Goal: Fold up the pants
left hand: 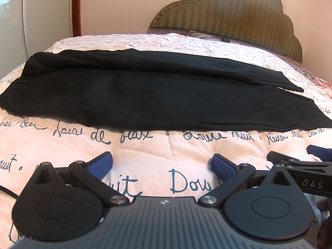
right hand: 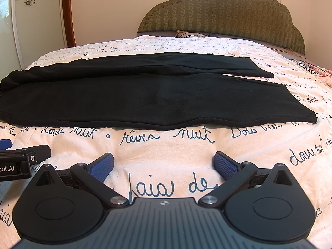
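Note:
Black pants (left hand: 145, 91) lie flat across the bed, waist at the left, both legs stretching to the right; the right wrist view shows the same pants (right hand: 145, 97) with the two leg hems at the right. My left gripper (left hand: 162, 165) hovers open over the quilt, short of the pants' near edge, nothing between its blue pads (left hand: 99, 166). My right gripper (right hand: 164, 165) is also open and empty, just as far back from the near leg. Each gripper shows at the edge of the other's view: the right gripper (left hand: 319, 151) and the left gripper (right hand: 6, 143).
The bed wears a cream quilt (left hand: 166, 143) printed with blue script. A green padded headboard (left hand: 228, 12) stands behind, with a pillow and a dark cable (left hand: 209, 37) at its foot. A wall and door frame (left hand: 75, 6) lie to the left.

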`<state>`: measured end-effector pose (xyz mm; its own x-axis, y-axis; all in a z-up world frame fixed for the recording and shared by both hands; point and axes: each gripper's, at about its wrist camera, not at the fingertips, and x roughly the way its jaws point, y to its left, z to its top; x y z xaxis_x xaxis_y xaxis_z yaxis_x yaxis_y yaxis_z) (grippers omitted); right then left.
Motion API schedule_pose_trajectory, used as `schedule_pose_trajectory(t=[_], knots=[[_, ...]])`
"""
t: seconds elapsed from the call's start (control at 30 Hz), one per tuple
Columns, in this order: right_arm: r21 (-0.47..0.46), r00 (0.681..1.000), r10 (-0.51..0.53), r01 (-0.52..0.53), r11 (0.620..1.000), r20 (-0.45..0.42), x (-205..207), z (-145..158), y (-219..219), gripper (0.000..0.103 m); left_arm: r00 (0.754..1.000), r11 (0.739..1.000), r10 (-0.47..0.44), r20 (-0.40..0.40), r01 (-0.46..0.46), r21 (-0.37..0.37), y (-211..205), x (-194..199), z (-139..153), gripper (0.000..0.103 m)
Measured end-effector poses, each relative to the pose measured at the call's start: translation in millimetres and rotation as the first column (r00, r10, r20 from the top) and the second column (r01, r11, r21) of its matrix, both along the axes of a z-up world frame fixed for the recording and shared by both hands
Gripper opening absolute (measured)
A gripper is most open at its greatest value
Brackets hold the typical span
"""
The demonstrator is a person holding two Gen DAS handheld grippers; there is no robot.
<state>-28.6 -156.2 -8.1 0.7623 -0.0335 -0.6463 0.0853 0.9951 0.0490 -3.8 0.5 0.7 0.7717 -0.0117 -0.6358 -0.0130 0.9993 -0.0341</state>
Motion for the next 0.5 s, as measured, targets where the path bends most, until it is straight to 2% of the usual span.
schedule_pose_trajectory(t=[0.5], knots=[[-0.001, 1.000, -0.001, 0.001, 1.000, 0.001, -3.3, 2.1, 3.3, 0.103, 1.000, 1.000, 0.000, 0.000, 0.000, 0.001, 0.8, -0.2, 1.5, 0.103]])
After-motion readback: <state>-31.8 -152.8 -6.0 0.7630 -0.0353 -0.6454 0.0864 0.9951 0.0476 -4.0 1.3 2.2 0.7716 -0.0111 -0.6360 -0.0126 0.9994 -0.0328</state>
